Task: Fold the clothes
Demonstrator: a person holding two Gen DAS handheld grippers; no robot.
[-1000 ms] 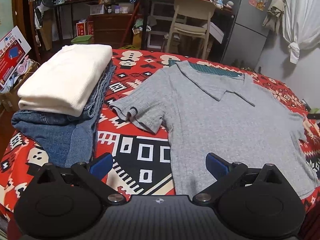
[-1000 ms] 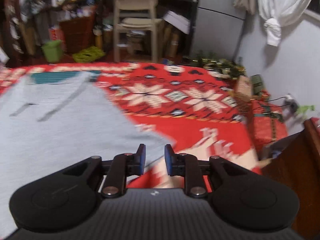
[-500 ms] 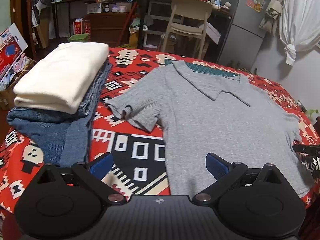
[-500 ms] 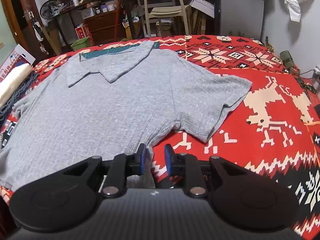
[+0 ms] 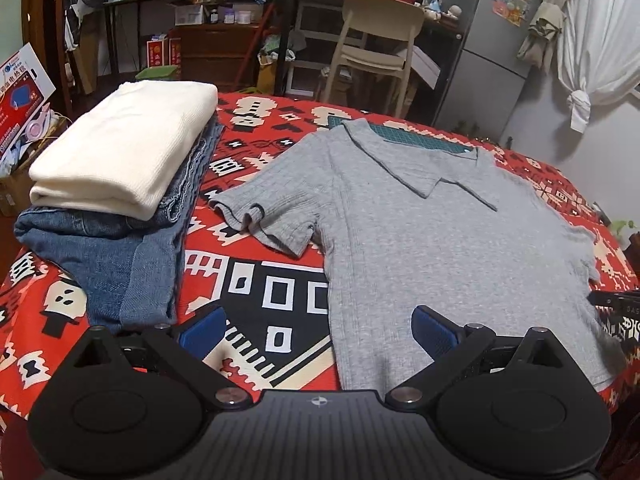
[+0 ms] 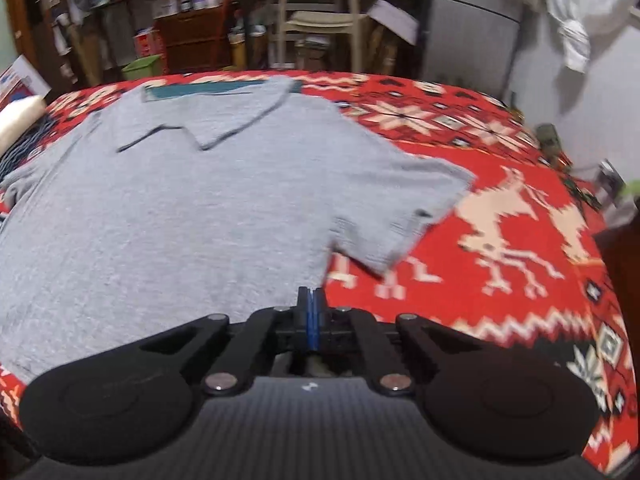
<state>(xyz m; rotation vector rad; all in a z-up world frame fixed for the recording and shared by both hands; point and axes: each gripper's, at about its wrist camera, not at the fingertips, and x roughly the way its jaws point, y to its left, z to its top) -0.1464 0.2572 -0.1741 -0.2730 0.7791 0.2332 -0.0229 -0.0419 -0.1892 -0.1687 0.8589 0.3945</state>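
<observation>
The left claw (image 5: pixel 318 330) is wide open. Its two blue fingertips (image 5: pixel 202 326) sit far apart, one on each side. It is held low and points forward, tipped a little down.

The right claw (image 6: pixel 311 300) is closed tight. Its two blue fingertips (image 6: pixel 307 312) press flat against each other with no gap. It is also held low and points forward. From the left claw's view, a dark bit of the right claw (image 5: pixel 616 306) pokes in at the right edge.
</observation>
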